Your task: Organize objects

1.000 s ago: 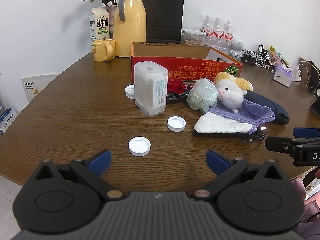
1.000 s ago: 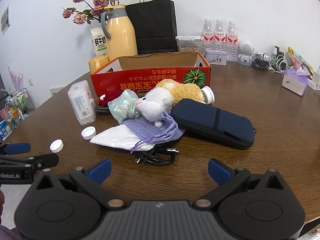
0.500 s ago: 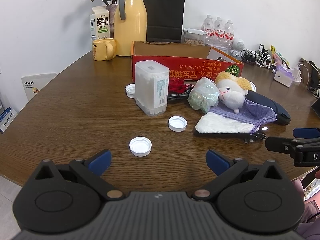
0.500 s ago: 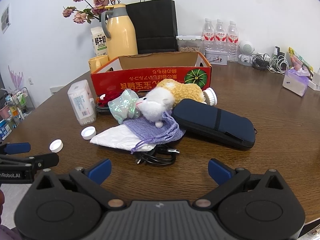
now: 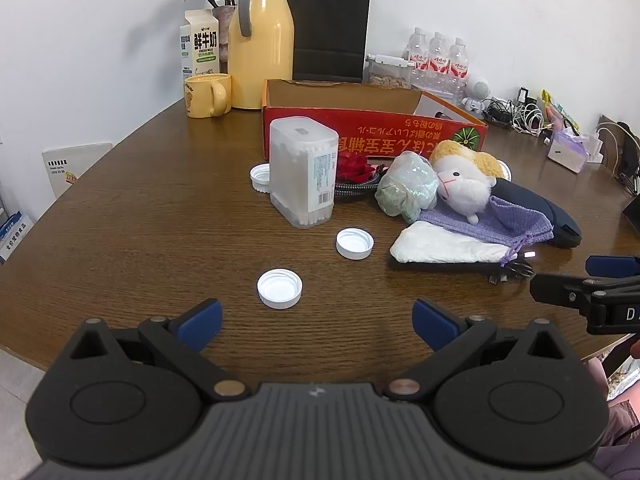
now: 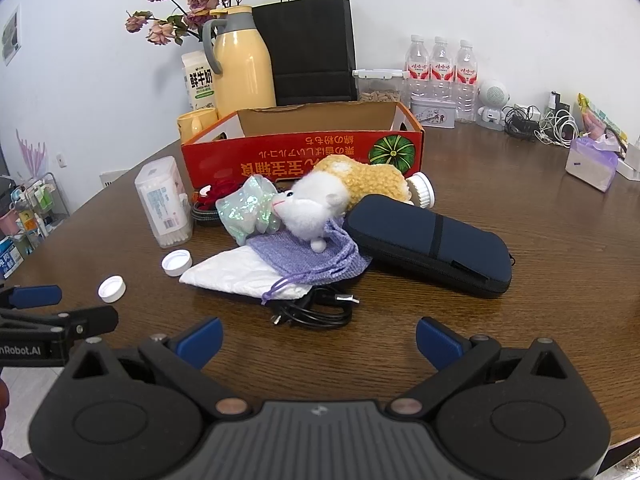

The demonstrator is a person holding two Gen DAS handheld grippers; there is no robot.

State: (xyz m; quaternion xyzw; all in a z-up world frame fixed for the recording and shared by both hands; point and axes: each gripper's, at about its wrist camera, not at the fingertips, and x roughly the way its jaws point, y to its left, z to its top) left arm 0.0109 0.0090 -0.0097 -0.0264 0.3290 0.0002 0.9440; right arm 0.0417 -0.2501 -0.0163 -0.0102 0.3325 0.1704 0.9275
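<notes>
Left gripper (image 5: pixel 316 316): jaws spread wide, holding nothing; it hovers low over the table (image 5: pixel 140 220) edge, just short of the near white cap (image 5: pixel 279 289); a shallow cap could skid away from a closing finger, or slip off the edge.
Cotton-swab box (image 5: pixel 303 176): upright, tall and narrow, beyond the second cap (image 5: pixel 355 243); a brushing finger would likely tip it.
Red carton (image 6: pixel 304 156): open-topped and seemingly empty behind the clutter, the probable destination; that is a guess.
Pile: plush sheep (image 6: pixel 320 204) lies on the purple pouch (image 6: pixel 308 256), which overlaps the white bag (image 6: pixel 240 276); lifting one may drag the rest.
Black cable (image 6: pixel 316 308): loose coil nearest the right gripper (image 6: pixel 318 340); loops could snag.
Right gripper: released, empty, short of the cable; the navy case (image 6: pixel 428 244) lies further right.
</notes>
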